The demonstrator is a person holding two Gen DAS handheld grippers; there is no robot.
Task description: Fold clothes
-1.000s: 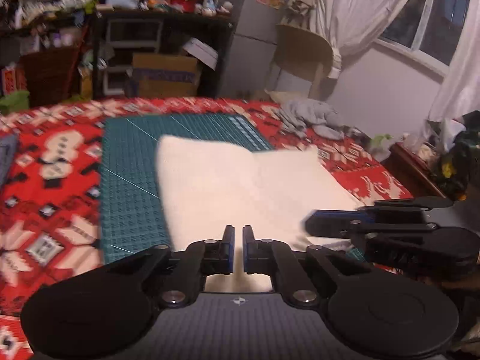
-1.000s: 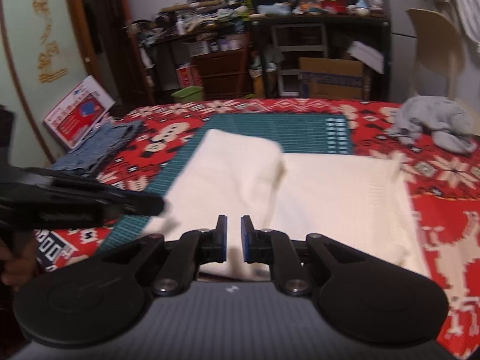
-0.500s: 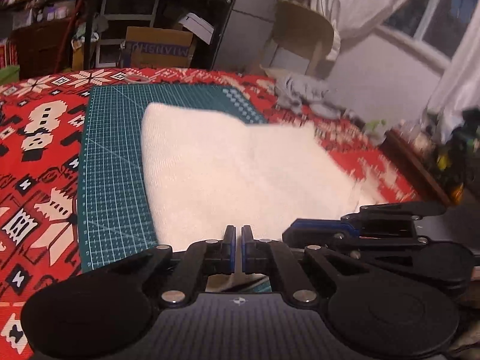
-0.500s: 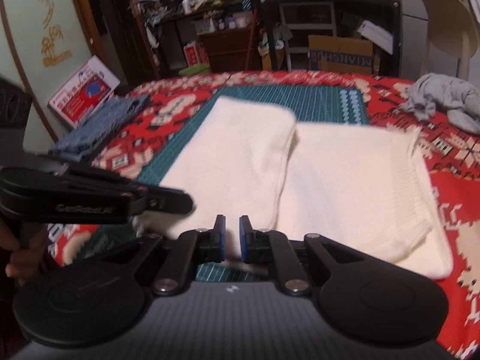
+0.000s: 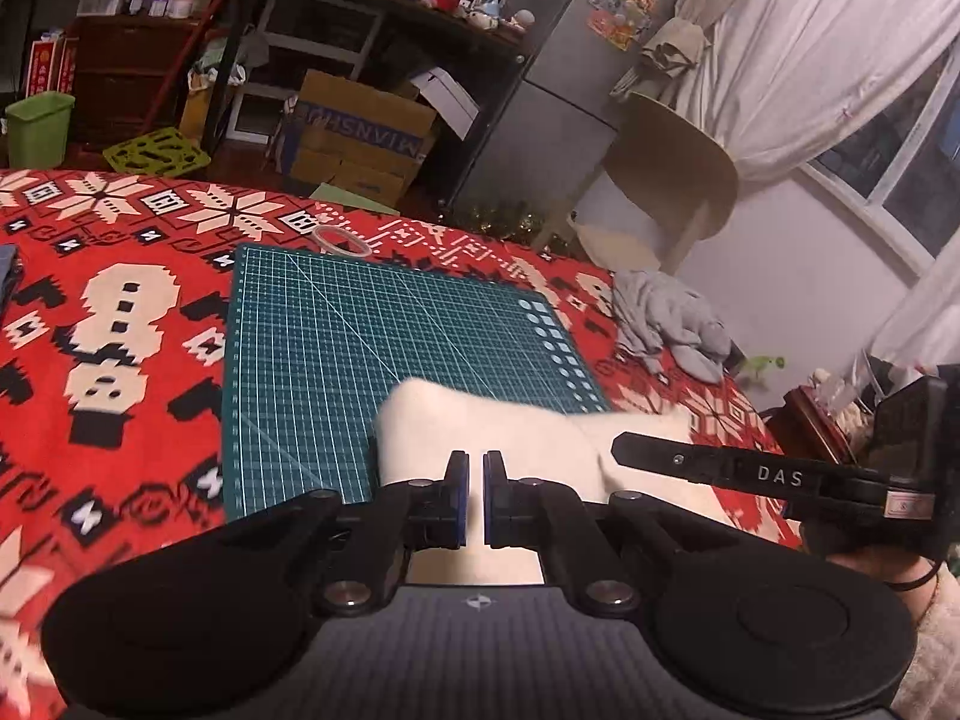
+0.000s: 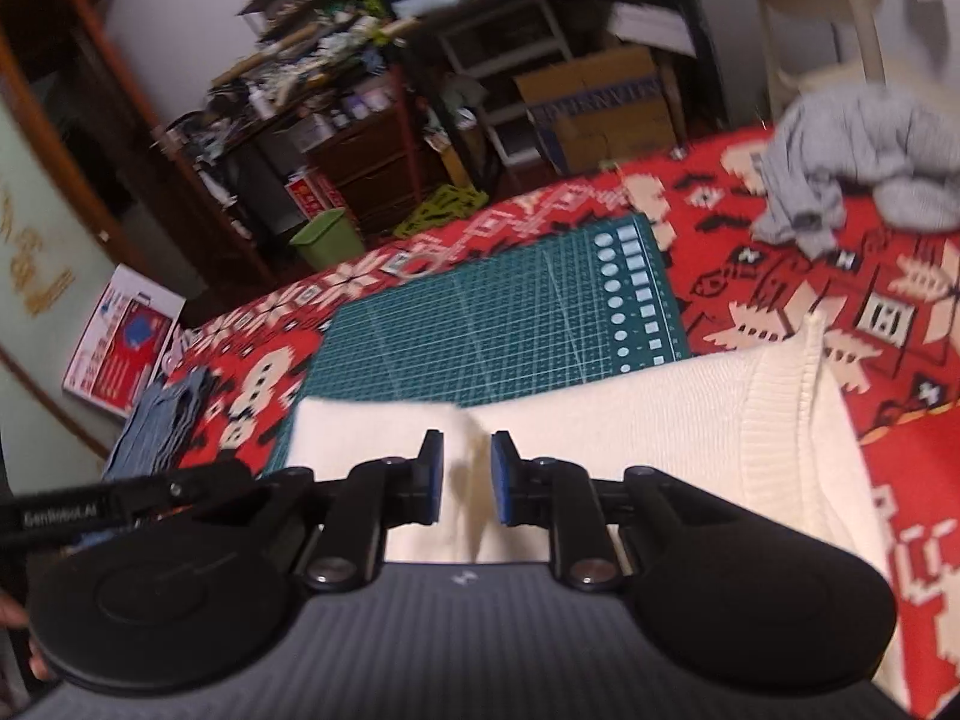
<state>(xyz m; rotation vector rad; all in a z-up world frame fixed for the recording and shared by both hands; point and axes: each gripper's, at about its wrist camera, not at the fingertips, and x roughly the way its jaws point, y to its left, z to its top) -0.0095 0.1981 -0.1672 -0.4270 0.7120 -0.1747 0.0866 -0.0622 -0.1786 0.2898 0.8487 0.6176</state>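
Right wrist view is showing the cream sweater [image 6: 660,420] lying folded on the bed's near edge, half on the green cutting mat [image 6: 498,324], its long axis running across the red patterned blanket [image 6: 900,312]. The right gripper [image 6: 467,474] is opening its jaws, which are standing apart over a fold in the sweater. The left gripper [image 5: 472,495] is keeping its jaws together above the sweater. A crumpled grey garment [image 6: 852,174] is lying toward the far right corner, folded denim [image 6: 156,420] at the left edge.
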